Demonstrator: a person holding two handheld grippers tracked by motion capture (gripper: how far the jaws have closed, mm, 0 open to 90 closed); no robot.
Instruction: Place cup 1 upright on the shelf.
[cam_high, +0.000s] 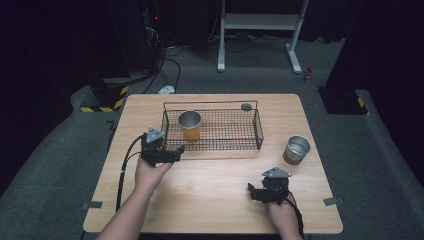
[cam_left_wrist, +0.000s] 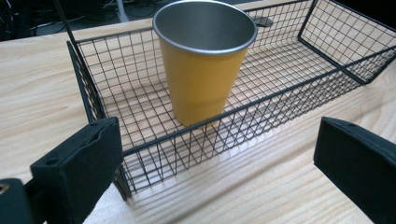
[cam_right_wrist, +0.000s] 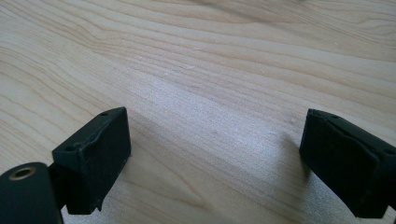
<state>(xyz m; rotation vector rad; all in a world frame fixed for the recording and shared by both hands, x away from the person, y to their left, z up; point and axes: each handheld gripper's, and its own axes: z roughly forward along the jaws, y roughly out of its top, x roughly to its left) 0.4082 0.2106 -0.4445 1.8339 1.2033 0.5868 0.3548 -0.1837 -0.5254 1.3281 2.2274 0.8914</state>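
left gripper: black two-jaw gripper (cam_high: 172, 152) sitting in the person's left hand (cam_high: 152, 172), hovering just outside the near-left corner of the basket; jaws standing wide apart, nothing between them, pads touching nothing.
right gripper: second black two-jaw gripper (cam_high: 256, 192) in the right hand (cam_high: 281, 212), sitting low over the table near its front right; jaws spread wide over bare wood, gripping nothing.
cup: yellow tapered metal cup with a silver inside (cam_left_wrist: 203, 70) standing upright in the left end of the basket, close behind its near wall, straight ahead of the left gripper's jaws and apart from them.
basket: black wire-mesh rectangular basket (cam_high: 252, 142) lying across the far middle of the table.
second cup: brown-sided steel cup (cam_high: 297, 149) standing upright on the table, right of the basket and apart from it.
table: light wooden tabletop (cam_high: 215, 200).
small item: dark round object (cam_high: 246, 106) at the basket's far right rim; cannot tell what it is.
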